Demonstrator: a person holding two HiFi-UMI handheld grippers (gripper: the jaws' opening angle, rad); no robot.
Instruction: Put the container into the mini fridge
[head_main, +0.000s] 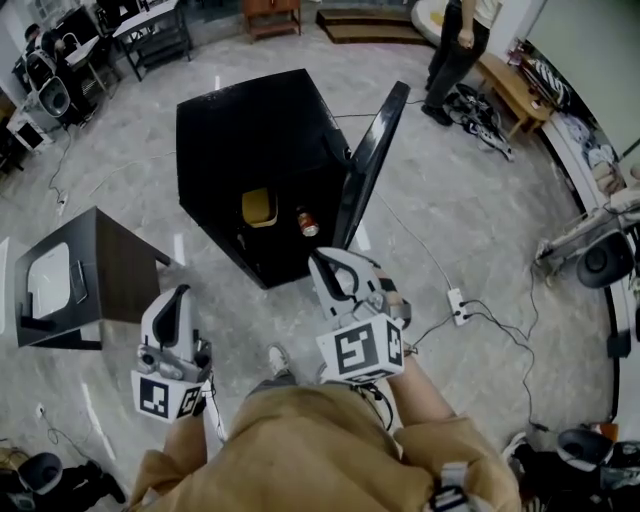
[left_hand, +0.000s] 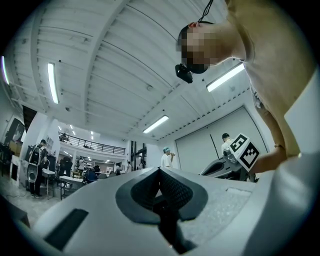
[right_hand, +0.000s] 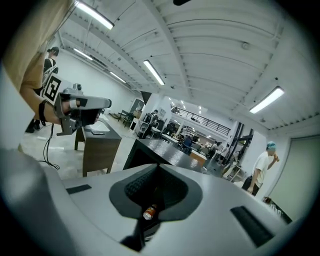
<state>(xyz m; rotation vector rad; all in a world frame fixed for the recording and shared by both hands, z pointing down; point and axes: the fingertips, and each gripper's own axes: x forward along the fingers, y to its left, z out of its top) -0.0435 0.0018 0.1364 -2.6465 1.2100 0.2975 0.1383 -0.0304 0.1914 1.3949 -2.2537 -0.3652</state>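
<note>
The container (head_main: 259, 208) sits inside the open mini fridge (head_main: 250, 120), on the left side of the shelf. It is small and yellow. I think it is light, hard plastic and a bit slippery, so its two flat sides look like the best place to hold it.

On the left, the left gripper (head_main: 180, 293) is up in the air, with its jaws pressed together on nothing. In the fridge, a can (head_main: 307, 224) lies just right of the container, not touching it. On the right, the right gripper (head_main: 328, 268) is squeezed closed too, and empty.

Only the head view shows the container. The left gripper view shows the ceiling and far-off people, but no fridge. The right gripper view shows the fridge top and the can (right_hand: 148, 212), but not the container.
</note>
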